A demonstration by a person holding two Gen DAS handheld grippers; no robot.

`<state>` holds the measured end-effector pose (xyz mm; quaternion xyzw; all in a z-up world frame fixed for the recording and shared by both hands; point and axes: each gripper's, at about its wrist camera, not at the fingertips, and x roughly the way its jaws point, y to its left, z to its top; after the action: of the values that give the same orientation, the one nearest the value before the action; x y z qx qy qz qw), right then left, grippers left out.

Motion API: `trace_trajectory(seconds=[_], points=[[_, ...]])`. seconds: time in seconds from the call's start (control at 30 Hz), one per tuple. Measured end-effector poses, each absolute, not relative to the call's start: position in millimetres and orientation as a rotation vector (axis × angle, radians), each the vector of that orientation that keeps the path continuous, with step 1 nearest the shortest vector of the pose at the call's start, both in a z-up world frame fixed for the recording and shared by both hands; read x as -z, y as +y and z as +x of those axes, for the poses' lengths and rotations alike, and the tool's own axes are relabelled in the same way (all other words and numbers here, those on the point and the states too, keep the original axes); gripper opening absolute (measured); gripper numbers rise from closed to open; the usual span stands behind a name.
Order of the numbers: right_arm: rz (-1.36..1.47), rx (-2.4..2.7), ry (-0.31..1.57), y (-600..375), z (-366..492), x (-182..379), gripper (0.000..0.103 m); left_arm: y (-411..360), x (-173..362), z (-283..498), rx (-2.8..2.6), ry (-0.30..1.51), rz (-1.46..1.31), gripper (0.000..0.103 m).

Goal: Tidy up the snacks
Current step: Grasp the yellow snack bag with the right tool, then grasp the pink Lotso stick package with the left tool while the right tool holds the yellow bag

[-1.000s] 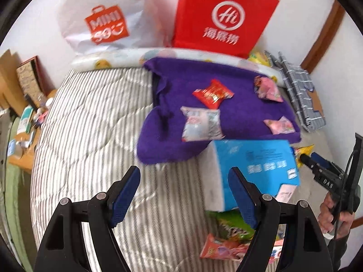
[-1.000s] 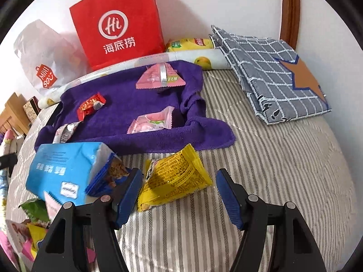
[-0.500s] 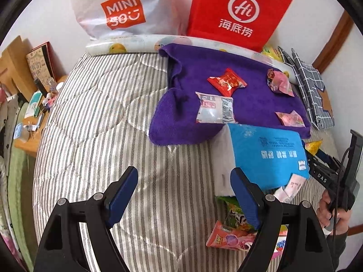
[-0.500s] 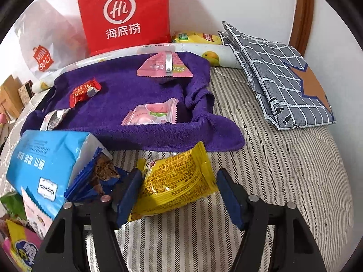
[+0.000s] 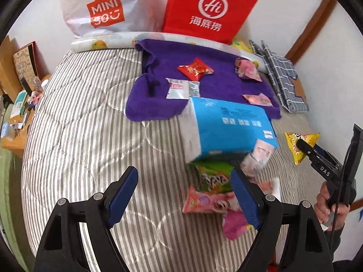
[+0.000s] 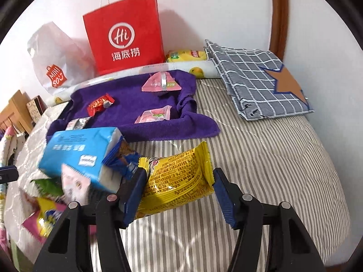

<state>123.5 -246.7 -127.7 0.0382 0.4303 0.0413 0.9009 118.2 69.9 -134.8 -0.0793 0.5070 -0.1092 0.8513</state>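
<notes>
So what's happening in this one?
A person with a gripper in each hand is sorting snacks on a striped bed. The right gripper is open around a yellow packet, which lies between its fingers, not yet clamped. The left gripper hangs open over the bed, empty, beside a snack pile under a blue tissue pack. Four small packets already lie on the purple towel.
</notes>
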Motion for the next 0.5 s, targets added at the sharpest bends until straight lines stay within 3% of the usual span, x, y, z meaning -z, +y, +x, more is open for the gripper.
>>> trace_trajectory(seconds=[0.5], points=[[0.129, -0.103, 0.853, -244.1, 58.9, 101.9, 0.058, 44.1, 137.0, 63.9, 0.315, 1.055, -0.156, 0.083]])
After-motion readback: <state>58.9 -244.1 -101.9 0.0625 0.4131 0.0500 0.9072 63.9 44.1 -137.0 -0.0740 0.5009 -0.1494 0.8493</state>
